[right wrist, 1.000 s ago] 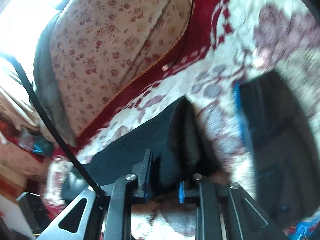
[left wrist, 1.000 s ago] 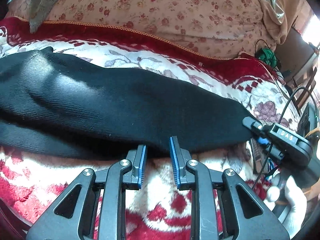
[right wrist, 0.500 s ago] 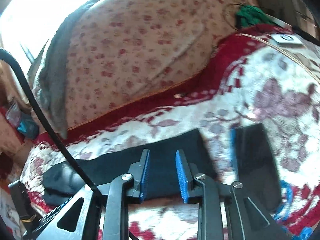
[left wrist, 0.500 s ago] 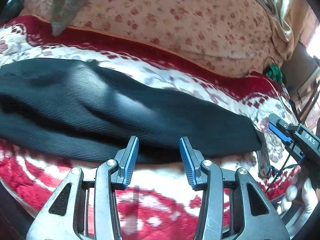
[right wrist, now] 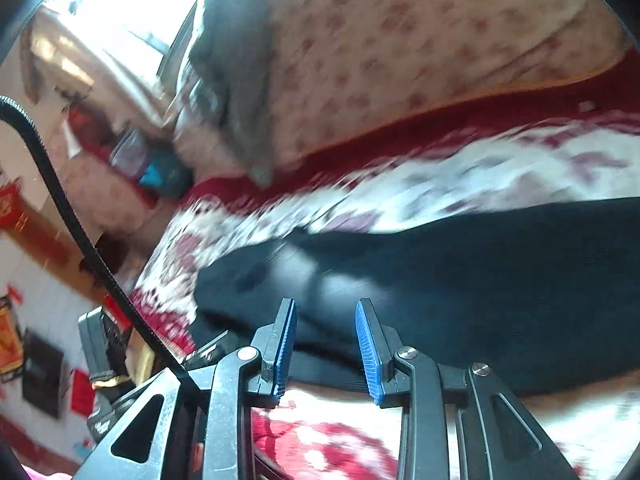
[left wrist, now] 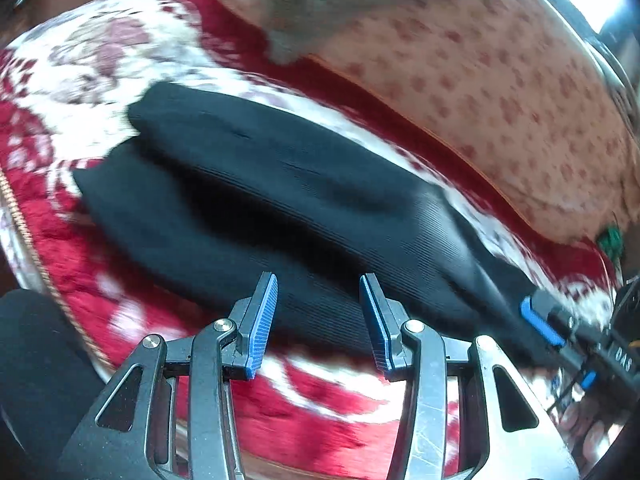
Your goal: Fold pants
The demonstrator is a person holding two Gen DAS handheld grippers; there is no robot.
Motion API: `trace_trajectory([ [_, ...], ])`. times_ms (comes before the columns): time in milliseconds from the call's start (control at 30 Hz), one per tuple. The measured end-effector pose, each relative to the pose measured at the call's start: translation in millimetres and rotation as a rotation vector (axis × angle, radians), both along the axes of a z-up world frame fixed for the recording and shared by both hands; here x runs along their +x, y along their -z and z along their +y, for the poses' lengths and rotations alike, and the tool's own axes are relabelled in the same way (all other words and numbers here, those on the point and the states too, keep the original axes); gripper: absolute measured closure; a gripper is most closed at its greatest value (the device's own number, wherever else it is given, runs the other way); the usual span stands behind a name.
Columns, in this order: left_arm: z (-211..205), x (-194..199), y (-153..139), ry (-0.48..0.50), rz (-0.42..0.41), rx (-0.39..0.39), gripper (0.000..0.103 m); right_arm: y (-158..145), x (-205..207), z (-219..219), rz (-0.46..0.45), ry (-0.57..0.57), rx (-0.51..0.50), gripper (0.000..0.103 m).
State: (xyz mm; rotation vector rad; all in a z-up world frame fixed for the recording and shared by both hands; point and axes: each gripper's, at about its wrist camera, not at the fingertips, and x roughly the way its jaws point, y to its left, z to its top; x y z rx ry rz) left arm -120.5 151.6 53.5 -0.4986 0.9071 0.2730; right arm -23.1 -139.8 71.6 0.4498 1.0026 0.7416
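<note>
Motion blur smears both views, softening the pattern of the red-and-white floral blanket (left wrist: 100,60) and the flowered cushion (left wrist: 500,80) behind it. The black pants (left wrist: 280,200) lie folded lengthwise across the blanket, one layer stacked on another; their far end runs out of the right wrist view at the frame's right edge (right wrist: 520,280), and whether the layers line up there cannot be made out.

The left gripper (left wrist: 318,312) hangs tilted downward over the near edge of the pants, its blue-padded fingers (left wrist: 264,320) spread apart with only cloth seen beyond them and nothing pinched. At the right of that view the right gripper's blue-tipped finger (left wrist: 540,322) sits at the narrow end of the pants; contact there is too blurred to judge.

In its own view the right gripper (right wrist: 326,344) points down at the rounded end of the pants, fingers (right wrist: 370,352) parted and empty, the pads clear of the fabric. A black cable (right wrist: 80,232) curves across the left of the frame. Open blanket lies between the pants and the cushion, and a strip of blanket fronts the near edge.
</note>
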Motion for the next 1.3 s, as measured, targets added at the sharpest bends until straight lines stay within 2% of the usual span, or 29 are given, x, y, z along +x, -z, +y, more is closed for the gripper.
trace_trajectory([
  [167, 40.9, -2.4, 4.9, -0.076, 0.0, -0.015, 0.061, 5.5, -1.8, 59.5, -0.022, -0.122, -0.032, 0.074],
  [333, 65.7, -4.0, 10.0, -0.117, -0.009, -0.054, 0.061, 10.6, -17.5, 107.9, -0.123, -0.221, -0.125, 0.066],
  [567, 78.7, 0.8, 16.5, -0.139, -0.022, -0.102, 0.06, 25.3, -27.4, 155.6, -0.273, -0.333, -0.304, 0.064],
  [667, 85.4, 4.8, 18.2, -0.149, -0.035, -0.132, 0.054, 30.8, -32.7, 169.8, -0.381, -0.358, -0.408, 0.064],
  [733, 87.6, 9.2, 18.9, -0.154, -0.054, -0.131, 0.049, 33.6, -32.4, 176.6, -0.428, -0.373, -0.438, 0.064],
  [800, 89.7, 15.8, 20.6, -0.155, -0.052, -0.121, 0.048, 33.7, -30.7, 179.0, -0.456, -0.365, -0.445, 0.064],
  [900, 95.6, 24.2, 22.0, -0.161, -0.05, -0.135, 0.048, 36.6, -21.3, 176.8, -0.438, -0.353, -0.399, 0.064],
  [1033, 101.0, 27.9, 18.9, -0.177, -0.078, -0.15, 0.048, 39.4, -10.4, 173.8, -0.413, -0.347, -0.35, 0.074],
  [1133, 105.7, 22.0, 13.1, -0.207, -0.138, -0.168, 0.048, 40.9, -3.5, 170.9, -0.38, -0.347, -0.317, 0.08],
  [1200, 109.7, 20.2, 12.5, -0.221, -0.154, -0.174, 0.044, 40.9, 0.4, 168.9, -0.356, -0.348, -0.292, 0.082],
  [1233, 111.9, 21.6, 14.2, -0.225, -0.152, -0.188, 0.039, 40.8, 1.5, 168.2, -0.348, -0.349, -0.285, 0.083],
  [1300, 114.1, 26.7, 18.0, -0.224, -0.136, -0.203, 0.039, 40.4, 2.6, 168.5, -0.339, -0.356, -0.277, 0.084],
])
